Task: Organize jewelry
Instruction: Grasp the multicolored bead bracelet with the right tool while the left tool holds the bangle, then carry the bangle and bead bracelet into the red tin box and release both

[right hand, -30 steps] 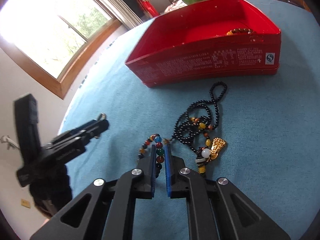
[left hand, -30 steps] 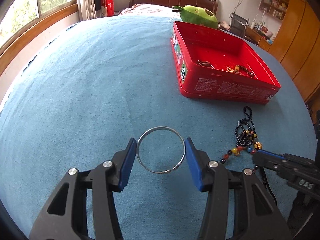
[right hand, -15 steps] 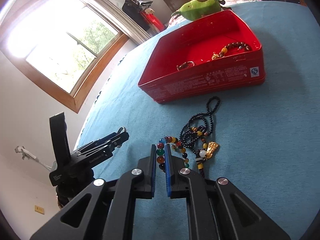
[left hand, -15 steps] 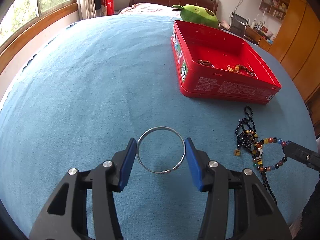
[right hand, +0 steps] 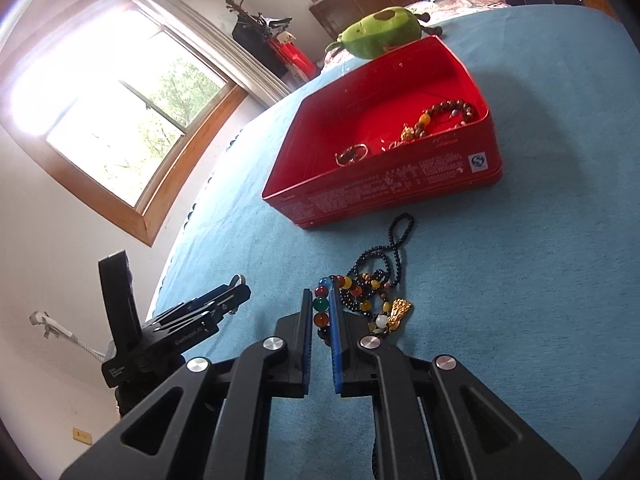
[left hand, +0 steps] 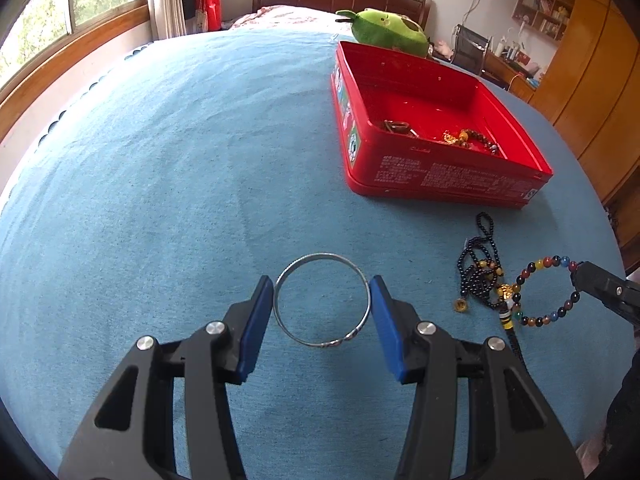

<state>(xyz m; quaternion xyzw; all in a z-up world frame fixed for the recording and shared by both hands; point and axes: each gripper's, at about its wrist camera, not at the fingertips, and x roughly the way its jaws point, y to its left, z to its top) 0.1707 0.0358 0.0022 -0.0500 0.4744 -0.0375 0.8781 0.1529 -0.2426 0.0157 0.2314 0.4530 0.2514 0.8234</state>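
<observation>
My left gripper (left hand: 322, 294) is shut on a silver bangle (left hand: 320, 256), held level above the blue cloth. My right gripper (right hand: 321, 300) is shut on a multicoloured bead bracelet (right hand: 321, 304) and holds it lifted off the cloth; the bracelet also shows in the left wrist view (left hand: 548, 292). A black bead necklace with a gold charm (right hand: 376, 272) lies on the cloth below it. The open red tin (left hand: 440, 184) stands beyond, with a brown bead bracelet (right hand: 444, 114) and a small metal piece (right hand: 352, 154) inside.
The blue cloth (left hand: 180, 160) covers the table. A green plush toy (left hand: 384, 32) lies behind the tin. A window and wooden frame run along the left. Wooden cabinets stand at the far right.
My right gripper has risen with the multicoloured bracelet, lifting it off the cloth and clear of the black necklace. My left gripper with the bangle has stayed still.
</observation>
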